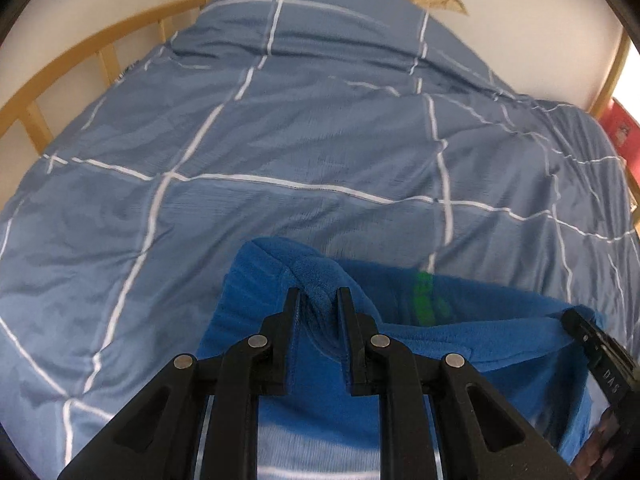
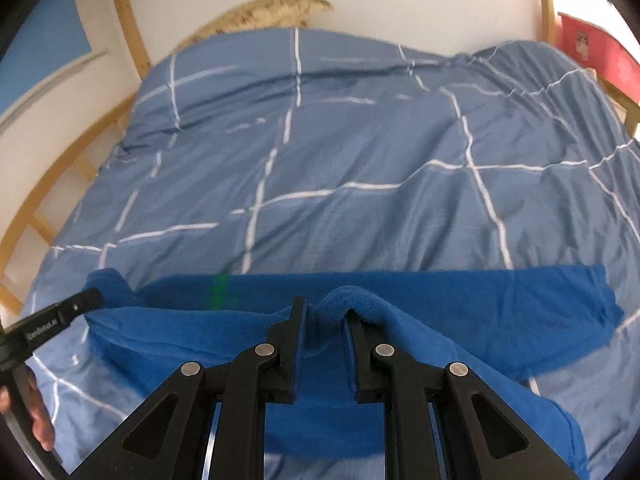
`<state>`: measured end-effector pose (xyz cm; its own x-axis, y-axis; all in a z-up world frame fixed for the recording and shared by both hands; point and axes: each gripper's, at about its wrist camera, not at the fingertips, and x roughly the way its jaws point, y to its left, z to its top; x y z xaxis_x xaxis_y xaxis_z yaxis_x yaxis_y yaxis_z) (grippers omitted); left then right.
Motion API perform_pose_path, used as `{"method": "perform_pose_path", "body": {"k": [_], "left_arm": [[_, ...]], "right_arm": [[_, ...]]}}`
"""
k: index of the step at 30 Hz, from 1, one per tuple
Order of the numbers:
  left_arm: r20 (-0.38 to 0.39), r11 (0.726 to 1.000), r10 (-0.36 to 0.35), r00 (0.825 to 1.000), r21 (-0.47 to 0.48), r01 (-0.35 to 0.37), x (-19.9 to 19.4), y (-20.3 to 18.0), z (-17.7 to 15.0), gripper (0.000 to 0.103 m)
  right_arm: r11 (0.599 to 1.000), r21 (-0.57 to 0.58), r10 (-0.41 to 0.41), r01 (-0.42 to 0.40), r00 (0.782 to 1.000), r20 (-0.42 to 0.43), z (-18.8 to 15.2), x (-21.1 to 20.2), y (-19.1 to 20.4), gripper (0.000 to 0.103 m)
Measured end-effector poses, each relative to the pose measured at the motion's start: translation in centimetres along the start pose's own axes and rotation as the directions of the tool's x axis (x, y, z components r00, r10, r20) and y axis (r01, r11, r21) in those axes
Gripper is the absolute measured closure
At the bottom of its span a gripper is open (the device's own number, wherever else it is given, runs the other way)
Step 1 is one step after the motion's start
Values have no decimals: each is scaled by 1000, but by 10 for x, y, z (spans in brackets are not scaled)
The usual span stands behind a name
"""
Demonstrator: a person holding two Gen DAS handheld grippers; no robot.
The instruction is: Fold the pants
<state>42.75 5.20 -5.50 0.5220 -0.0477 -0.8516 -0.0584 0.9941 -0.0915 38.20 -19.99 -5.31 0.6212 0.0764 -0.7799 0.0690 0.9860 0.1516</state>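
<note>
Left gripper: clenched on a raised ridge of the blue pants, fleece bunched between its two black fingers.
Right gripper: likewise clamped on a hump of the same pants, cloth draped over its right finger.
Pants: bright blue fleece, held up along one edge between the two grippers and hanging at the near end of the bed cover; a blurred green mark shows on the cloth.
Bed cover: grey-blue with white grid lines, rumpled, spread beyond the pants.
Bed frame: pale wooden rail and slats, left of the cover.
Tan cushion: past the far end of the cover, against the white wall.
Red thing: off the cover's far right corner.
</note>
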Motion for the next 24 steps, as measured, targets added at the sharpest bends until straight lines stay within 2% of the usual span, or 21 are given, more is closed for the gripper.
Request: {"method": "perform_pose_path", "body": {"k": [5, 8, 10, 13, 16, 18, 20, 24], "left_arm": [[-26, 999, 37, 999, 26, -37, 32, -9, 11, 85], [-25, 996, 68, 997, 58, -66, 45, -14, 14, 79], [0, 990, 111, 994, 82, -110, 47, -16, 15, 59], [45, 979, 165, 985, 114, -169, 43, -16, 15, 38], [81, 968, 189, 979, 150, -200, 30, -16, 13, 30], [118, 961, 203, 972, 166, -221, 18, -16, 13, 25], [161, 954, 221, 962, 168, -248, 4, -15, 11, 20], [193, 943, 231, 954, 198, -268, -23, -16, 2, 19]], "right_arm": [[999, -22, -26, 24, 998, -63, 9, 44, -1, 86], [999, -31, -42, 39, 995, -95, 11, 63, -2, 86], [999, -30, -47, 44, 993, -111, 10, 70, -5, 85], [999, -36, -43, 39, 989, -142, 10, 77, -6, 82], [998, -53, -25, 17, 989, -148, 10, 73, -4, 74], [998, -63, -1, -8, 989, -149, 12, 67, -1, 59], [999, -43, 20, -26, 991, -130, 16, 54, 1, 52], [998, -42, 43, -49, 990, -131, 18, 30, 5, 49]]}}
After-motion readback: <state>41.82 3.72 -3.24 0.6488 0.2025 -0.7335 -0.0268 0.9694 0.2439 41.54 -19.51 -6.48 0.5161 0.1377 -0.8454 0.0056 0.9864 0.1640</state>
